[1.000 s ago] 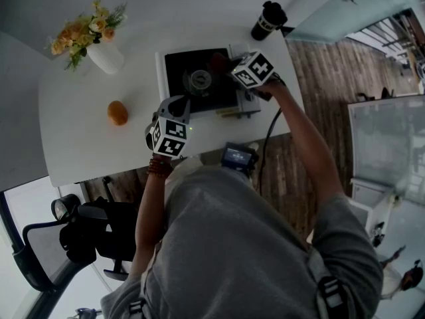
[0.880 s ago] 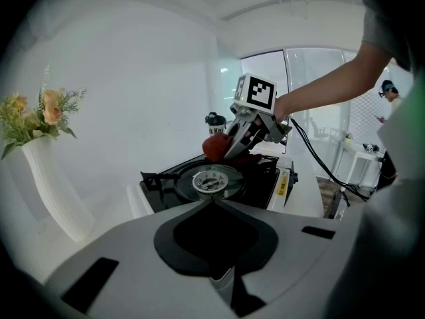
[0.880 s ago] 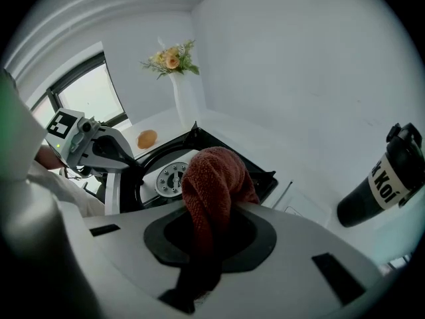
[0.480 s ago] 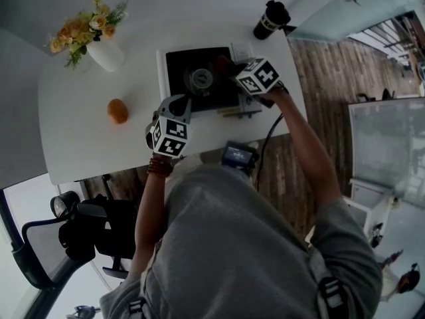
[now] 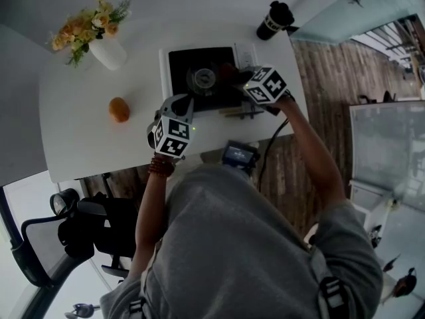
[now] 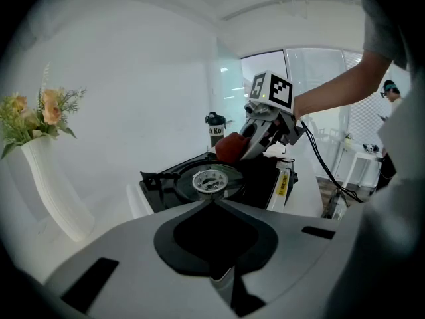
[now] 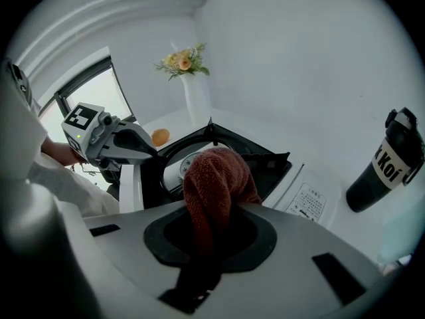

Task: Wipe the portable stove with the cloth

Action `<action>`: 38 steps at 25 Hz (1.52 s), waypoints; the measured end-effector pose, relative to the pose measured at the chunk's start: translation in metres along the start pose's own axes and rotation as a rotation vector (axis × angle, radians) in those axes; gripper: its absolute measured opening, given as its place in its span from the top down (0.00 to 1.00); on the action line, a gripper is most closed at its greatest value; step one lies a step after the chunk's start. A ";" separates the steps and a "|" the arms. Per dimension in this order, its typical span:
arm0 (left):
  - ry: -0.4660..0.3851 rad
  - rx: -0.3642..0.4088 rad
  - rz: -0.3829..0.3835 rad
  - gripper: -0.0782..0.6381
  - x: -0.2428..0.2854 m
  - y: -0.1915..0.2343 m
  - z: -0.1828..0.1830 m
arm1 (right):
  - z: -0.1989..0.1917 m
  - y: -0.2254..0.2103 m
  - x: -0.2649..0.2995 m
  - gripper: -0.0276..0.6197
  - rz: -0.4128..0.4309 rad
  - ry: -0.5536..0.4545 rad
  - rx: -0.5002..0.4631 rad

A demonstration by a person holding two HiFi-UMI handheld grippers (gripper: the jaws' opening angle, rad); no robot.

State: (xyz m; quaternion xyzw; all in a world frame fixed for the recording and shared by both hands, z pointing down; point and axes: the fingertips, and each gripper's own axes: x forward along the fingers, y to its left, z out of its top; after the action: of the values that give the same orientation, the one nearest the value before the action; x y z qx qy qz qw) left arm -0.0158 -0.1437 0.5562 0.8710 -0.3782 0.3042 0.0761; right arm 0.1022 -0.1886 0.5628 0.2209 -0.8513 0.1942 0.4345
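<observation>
Shifted toward 4 o'clock since the earlier frame: right gripper (image 5: 242, 78), now near the 3 o'clock edge of the portable stove (image 5: 182, 62), cloth (image 7: 216, 178) carried along. Clamped on that rust-red cloth, wad on or just over the black top beside the burner (image 5: 202, 78). No change at left gripper (image 5: 180, 105): jaws together, nothing between, parked at the stove's 7 o'clock corner, contact not determinable. Judged a wiping stroke in progress; share of surface already covered not determinable. Counted on worktop (image 5: 86, 145): one stove, one cloth, one flower vase (image 5: 106, 53) at 10 o'clock, one orange fruit (image 5: 119, 109) at 9 o'clock, one black tumbler (image 5: 273, 20) at 1 o'clock. Two grippers.
</observation>
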 end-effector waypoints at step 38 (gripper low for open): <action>-0.042 -0.068 -0.100 0.59 -0.026 -0.006 -0.027 | -0.026 0.081 -0.016 0.85 -0.156 0.106 -0.291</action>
State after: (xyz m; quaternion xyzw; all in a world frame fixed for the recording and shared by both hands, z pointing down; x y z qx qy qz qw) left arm -0.0382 -0.1139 0.5629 0.8919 -0.3458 0.2688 0.1127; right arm 0.0834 -0.1043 0.5524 0.2105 -0.8266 0.0459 0.5199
